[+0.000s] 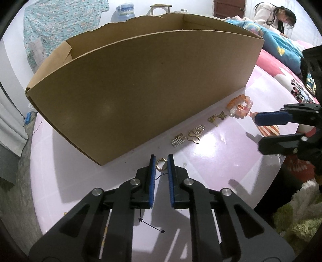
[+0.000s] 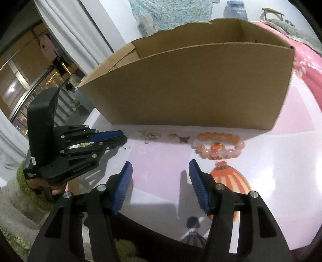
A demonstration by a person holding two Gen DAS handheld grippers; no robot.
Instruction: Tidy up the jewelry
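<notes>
A small gold ring (image 1: 161,162) lies on the pink table (image 1: 217,161) just in front of the cardboard box (image 1: 140,84). My left gripper (image 1: 161,161) has its blue pads against both sides of the ring. To the right along the box lie several gold charms (image 1: 193,136), a butterfly piece (image 1: 218,117) and an orange and pink bead bracelet (image 1: 239,107). My right gripper (image 2: 161,170) hangs open over bare table, a little short of the bracelet (image 2: 218,145), with nothing between its fingers. The left gripper (image 2: 125,139) shows at the left of the right wrist view.
The open-topped box (image 2: 191,86) stands wide along the far side of the table (image 2: 157,157) and walls off that direction. A printed orange figure (image 2: 229,177) is part of the tabletop. Bedding (image 1: 281,50) and a person (image 1: 269,14) are at the far right.
</notes>
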